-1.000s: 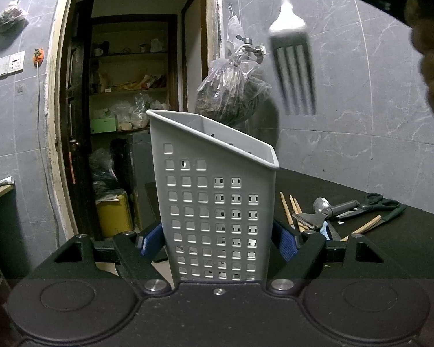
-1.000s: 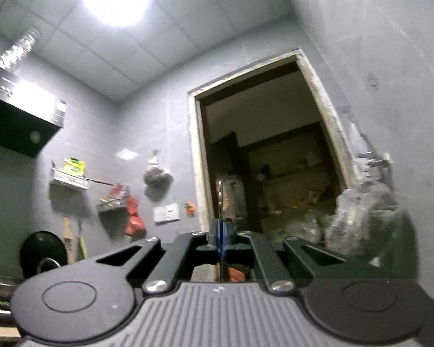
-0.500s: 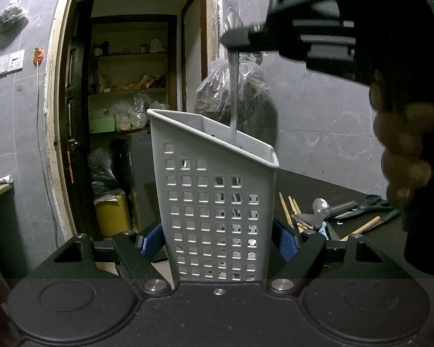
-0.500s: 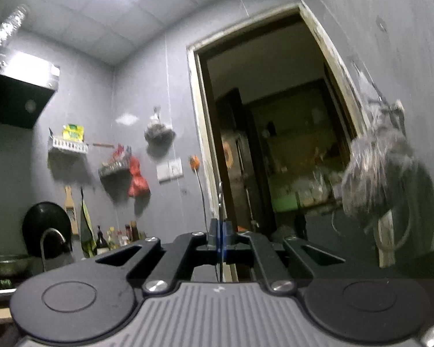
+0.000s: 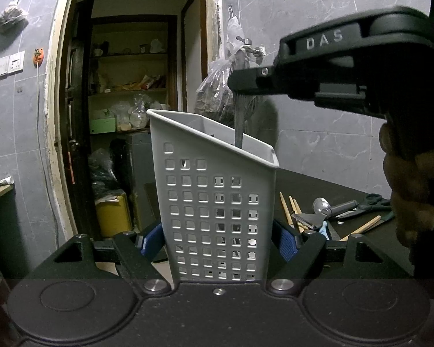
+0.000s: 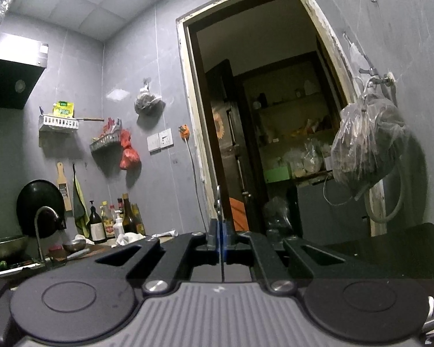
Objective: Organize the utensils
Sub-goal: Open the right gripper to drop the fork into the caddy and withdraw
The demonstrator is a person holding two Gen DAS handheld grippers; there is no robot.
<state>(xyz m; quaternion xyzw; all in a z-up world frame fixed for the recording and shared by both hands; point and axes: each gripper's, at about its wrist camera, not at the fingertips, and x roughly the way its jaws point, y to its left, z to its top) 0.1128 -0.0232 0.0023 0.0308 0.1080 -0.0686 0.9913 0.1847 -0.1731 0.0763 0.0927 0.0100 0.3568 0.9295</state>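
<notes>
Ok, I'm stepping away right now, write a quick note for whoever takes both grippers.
Left gripper: clamped on the grey perforated utensil holder, upright at the black counter.
Right gripper: shut on a fork, handle up, lower end already inside the holder.
Done: fork lowered in, not yet let go.
Left: release the fork, then load the chopsticks, spoon, scissors and other loose utensils on the counter.

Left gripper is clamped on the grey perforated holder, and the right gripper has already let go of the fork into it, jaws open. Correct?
Not quite. The right gripper is shut on the fork, whose lower end is inside the grey perforated holder; the right wrist view shows it. The left gripper does clamp the holder.
</notes>
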